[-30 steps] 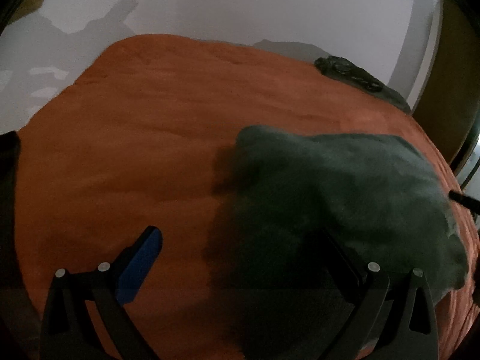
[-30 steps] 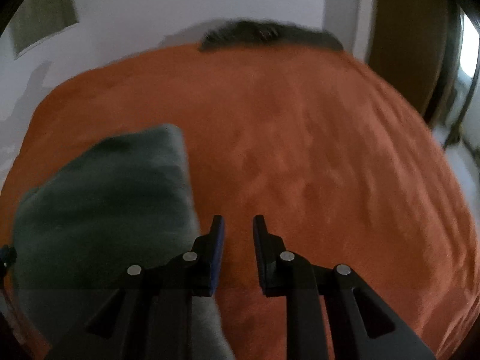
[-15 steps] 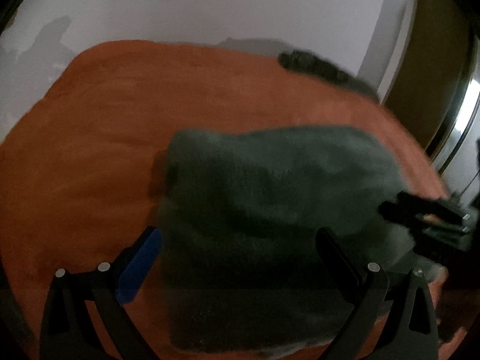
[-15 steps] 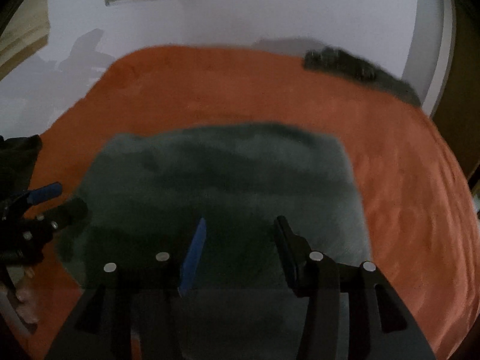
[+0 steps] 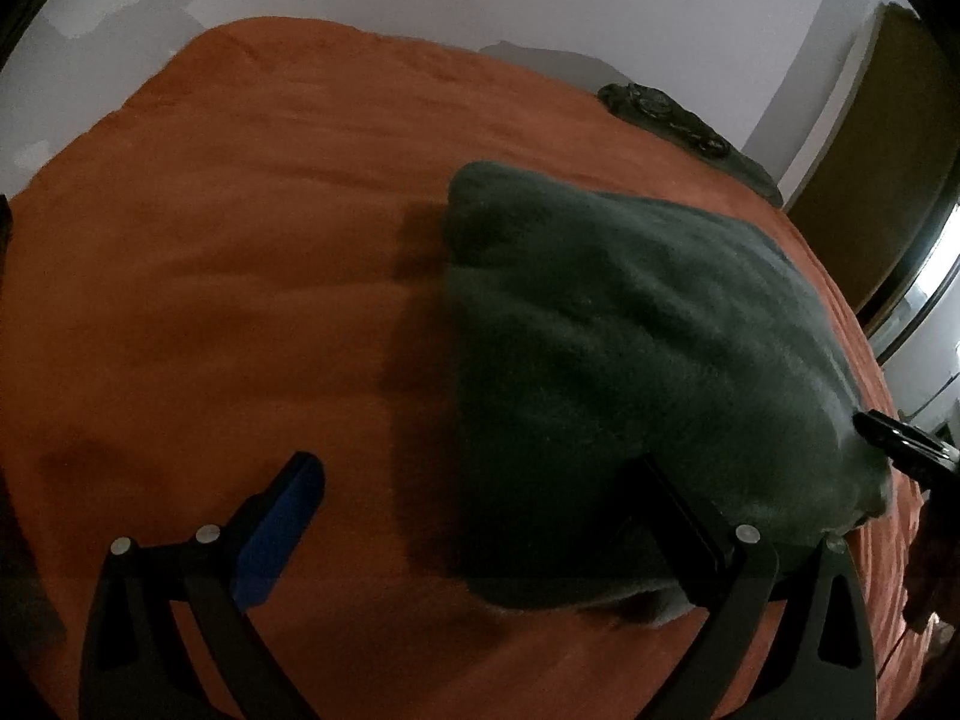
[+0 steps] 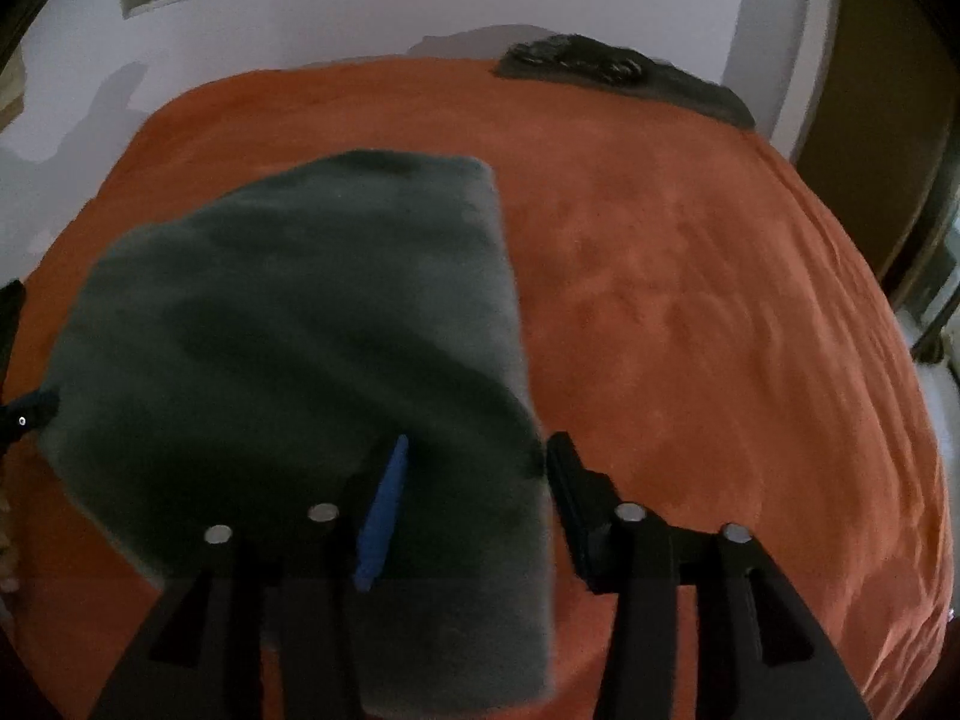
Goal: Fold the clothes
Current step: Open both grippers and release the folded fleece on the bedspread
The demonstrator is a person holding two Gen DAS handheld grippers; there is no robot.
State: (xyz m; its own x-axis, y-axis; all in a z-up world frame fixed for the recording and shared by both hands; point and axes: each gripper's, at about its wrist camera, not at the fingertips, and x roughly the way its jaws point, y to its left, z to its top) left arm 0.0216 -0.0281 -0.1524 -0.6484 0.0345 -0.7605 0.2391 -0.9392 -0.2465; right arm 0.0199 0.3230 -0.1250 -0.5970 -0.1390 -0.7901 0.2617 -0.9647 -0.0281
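The folded grey garment (image 6: 312,360) runs off the bottom edge of the right wrist view, behind the right gripper (image 6: 474,468). The dark bundle (image 5: 672,114) at upper right is too murky to identify.

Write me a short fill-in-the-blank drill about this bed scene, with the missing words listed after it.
1. The folded grey fleece garment lies on a bedspread coloured ____.
2. The left gripper has its jaws spread ____.
3. The blue-padded finger of the right gripper sits over the ____ garment.
4. A dark heap of clothing rests at the bed's far edge, against the ____.

Missing words: orange; wide open; grey; wall
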